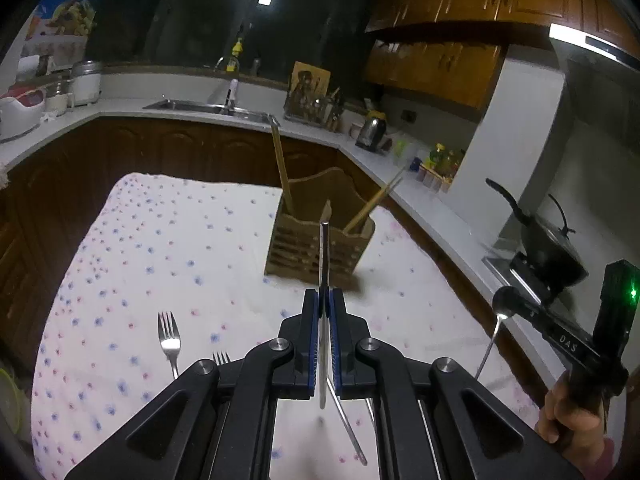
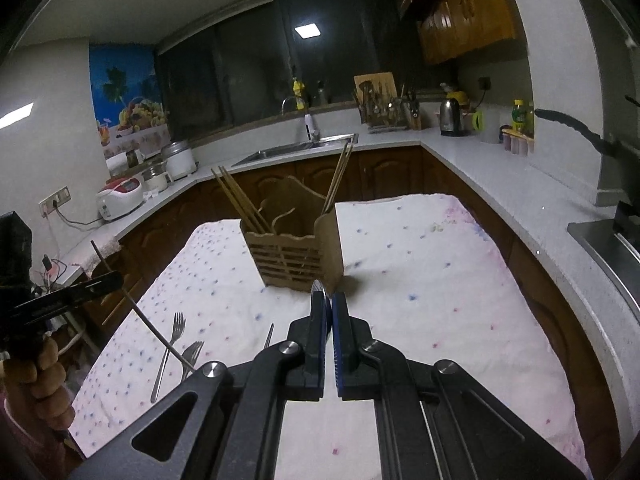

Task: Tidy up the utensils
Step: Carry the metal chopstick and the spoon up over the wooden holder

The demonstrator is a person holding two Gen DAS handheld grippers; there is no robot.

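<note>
Spoon [image 1: 503, 307] bowl, left view only

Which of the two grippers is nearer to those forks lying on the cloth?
Left. The left gripper hangs just right of the forks; the right gripper, holding a spoon, is further right.

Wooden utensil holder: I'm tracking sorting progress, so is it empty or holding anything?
Not empty. The wooden utensil holder stands upright with chopsticks sticking out.

The second fork [image 1: 221, 358] hides its handle behind the left claw [image 1: 325, 300], only tines showing.
</note>
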